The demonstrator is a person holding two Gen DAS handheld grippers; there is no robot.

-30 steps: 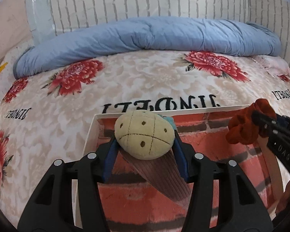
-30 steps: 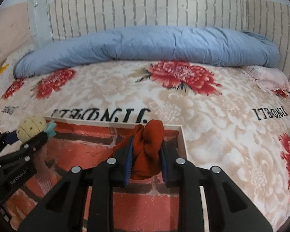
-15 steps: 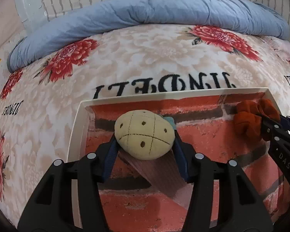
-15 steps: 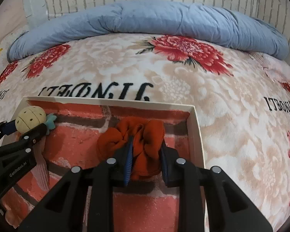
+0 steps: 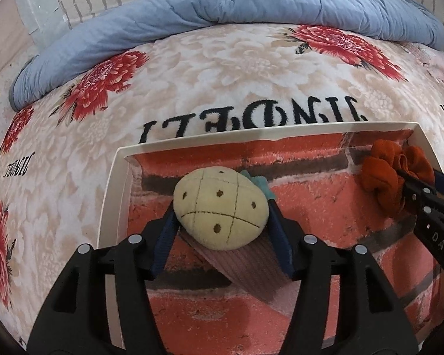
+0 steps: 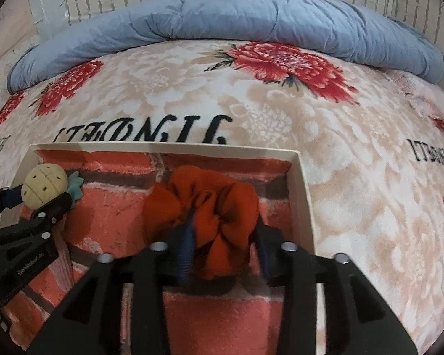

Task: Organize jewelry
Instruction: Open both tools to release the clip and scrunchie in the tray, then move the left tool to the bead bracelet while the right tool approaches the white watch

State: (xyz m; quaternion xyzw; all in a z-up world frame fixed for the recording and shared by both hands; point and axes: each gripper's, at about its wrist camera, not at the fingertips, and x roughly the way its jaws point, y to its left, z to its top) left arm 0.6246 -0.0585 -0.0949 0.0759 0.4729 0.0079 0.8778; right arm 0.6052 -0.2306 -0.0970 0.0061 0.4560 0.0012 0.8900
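Note:
A shallow white-rimmed box [image 5: 115,177] with a red brick-pattern lining lies on the bed; its rim also shows in the right wrist view [image 6: 303,183]. My left gripper [image 5: 220,222] is shut on a beige plush pineapple clip [image 5: 219,208], held low over the box's left part; the clip also shows in the right wrist view [image 6: 44,185]. My right gripper [image 6: 222,236] has its jaws spread around an orange scrunchie [image 6: 204,204], which lies on the box floor near the far right corner; it also shows in the left wrist view [image 5: 390,174].
The box sits on a cream blanket with red flowers and black lettering [image 6: 355,148]. A rolled blue quilt [image 5: 222,3] lies along the far side below a brick-pattern wall. A clear plastic container [image 5: 35,9] stands at the far left.
Both grippers have come down into the box. The right jaws have spread apart and the scrunchie has settled on the box floor. The left gripper still holds the pineapple clip.

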